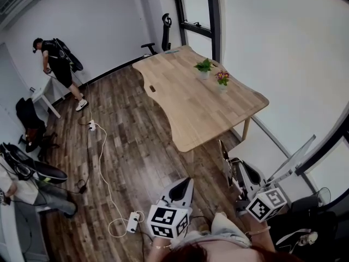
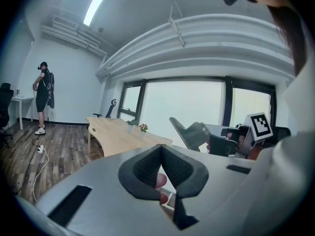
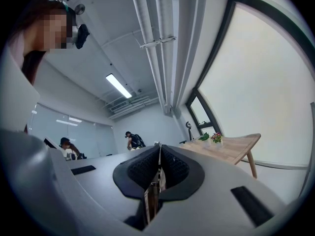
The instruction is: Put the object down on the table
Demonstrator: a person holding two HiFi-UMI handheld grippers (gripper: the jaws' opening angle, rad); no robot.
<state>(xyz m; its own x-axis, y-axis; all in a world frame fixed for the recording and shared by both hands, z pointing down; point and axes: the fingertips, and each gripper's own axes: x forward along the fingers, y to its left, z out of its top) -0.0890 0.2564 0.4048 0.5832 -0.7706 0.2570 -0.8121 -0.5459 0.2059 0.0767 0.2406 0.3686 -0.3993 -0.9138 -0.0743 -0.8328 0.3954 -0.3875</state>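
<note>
A thin, flat object (image 3: pixel 152 196), brownish along its edge, stands upright and edge-on, clamped between the jaws of the right gripper (image 3: pixel 159 156). The light wooden table (image 1: pixel 191 113), curved along one side, stands well apart from it.

Left hand-held gripper (image 2: pixel 161 149): jaws closed, pads meeting at tips. Wooden desk (image 2: pixel 115 134) mid-left, carrying two small potted plants (image 2: pixel 142 128). Right hand-held gripper (image 2: pixel 193 133) beyond, marker cube (image 2: pixel 259 126) alongside. Person (image 2: pixel 41 97) standing far left.
</note>
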